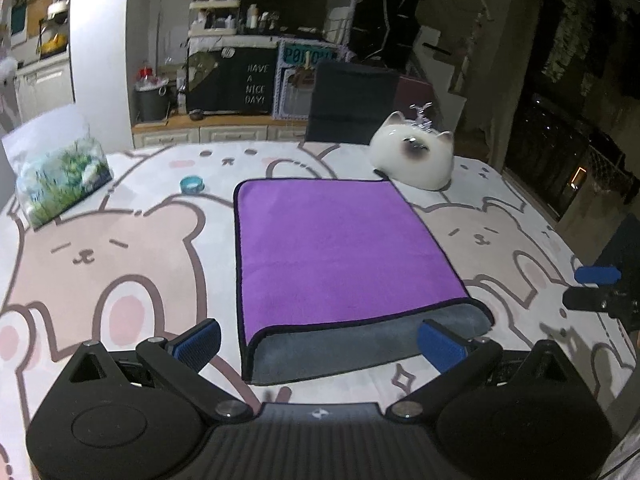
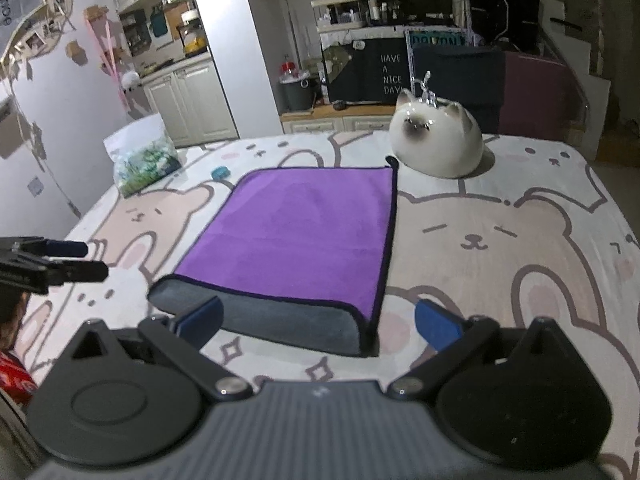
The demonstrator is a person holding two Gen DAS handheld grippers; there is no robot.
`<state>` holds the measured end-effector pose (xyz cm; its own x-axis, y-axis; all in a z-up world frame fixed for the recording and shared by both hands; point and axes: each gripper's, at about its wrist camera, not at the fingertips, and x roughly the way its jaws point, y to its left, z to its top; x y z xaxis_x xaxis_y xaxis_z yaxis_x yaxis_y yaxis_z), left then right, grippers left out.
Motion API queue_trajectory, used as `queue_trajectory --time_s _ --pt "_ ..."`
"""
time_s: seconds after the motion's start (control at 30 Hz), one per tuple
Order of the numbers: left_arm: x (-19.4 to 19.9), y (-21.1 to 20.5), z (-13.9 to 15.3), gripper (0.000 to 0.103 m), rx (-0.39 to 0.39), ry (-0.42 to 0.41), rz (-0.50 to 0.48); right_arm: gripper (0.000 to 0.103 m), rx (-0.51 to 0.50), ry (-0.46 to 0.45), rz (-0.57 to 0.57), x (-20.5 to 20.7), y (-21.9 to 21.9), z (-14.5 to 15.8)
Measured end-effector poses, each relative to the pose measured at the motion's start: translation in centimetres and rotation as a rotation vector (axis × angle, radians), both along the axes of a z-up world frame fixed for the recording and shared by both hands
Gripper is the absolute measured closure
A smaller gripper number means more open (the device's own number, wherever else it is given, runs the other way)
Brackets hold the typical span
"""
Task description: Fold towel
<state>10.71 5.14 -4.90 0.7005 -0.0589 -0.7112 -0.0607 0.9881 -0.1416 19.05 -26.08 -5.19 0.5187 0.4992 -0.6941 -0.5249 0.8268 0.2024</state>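
— Starting at the left of the towel [image 1: 340, 248], what is seen?

— A printed packet [image 1: 60, 168] with a flower picture is stood well to the left of the towel, toward its far side. A small teal cap [image 1: 191, 184] is found between the packet and the towel's far left corner.

— And the towel itself?

— It is laid flat in the middle of the bear-patterned tablecloth [image 1: 120, 260], folded over once: a purple face is turned up and a grey strip of the lower layer is left showing along the near edge, bound in dark trim.

— How is the left gripper [image 1: 320, 340] held?

— Its blue-padded fingers are spread wide apart, with nothing between them. It is held just short of the towel's near edge, the grey strip lying between the two pads in its own view.

— And the right gripper [image 2: 318, 322]?

— It is likewise spread wide and empty, held before the towel's near right corner. Whether either gripper touches the cloth cannot be told.

— What lies to the right of the towel?

— A white cat-shaped ceramic piece [image 2: 436, 144] is set just beyond the far right corner, close by a small loop on the towel's hem.
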Motion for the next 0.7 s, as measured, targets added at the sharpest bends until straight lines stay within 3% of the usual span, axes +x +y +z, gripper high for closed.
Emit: queue_trajectory --time_s 0.4,0.47,0.6,0.7 --pt "2.7 3.7 -4.7 0.000 -0.097 0.012 -0.032 0.000 0.015 0.073 -0.008 5.1 0.2 -5.1" --pt "2.7 4.0 -5.4 0.000 -0.097 0.012 -0.060 0.000 0.023 0.095 0.018 5.9 0.1 -6.0" --pt "3.1 4.5 -6.3 0.000 -0.191 0.029 -0.111 0.000 0.040 0.132 0.066 7.2 0.3 -7.4" --pt "3.7 4.8 -6.8 0.001 -0.211 0.046 -0.105 0.002 0.055 0.188 0.099 7.7 0.5 -8.2"
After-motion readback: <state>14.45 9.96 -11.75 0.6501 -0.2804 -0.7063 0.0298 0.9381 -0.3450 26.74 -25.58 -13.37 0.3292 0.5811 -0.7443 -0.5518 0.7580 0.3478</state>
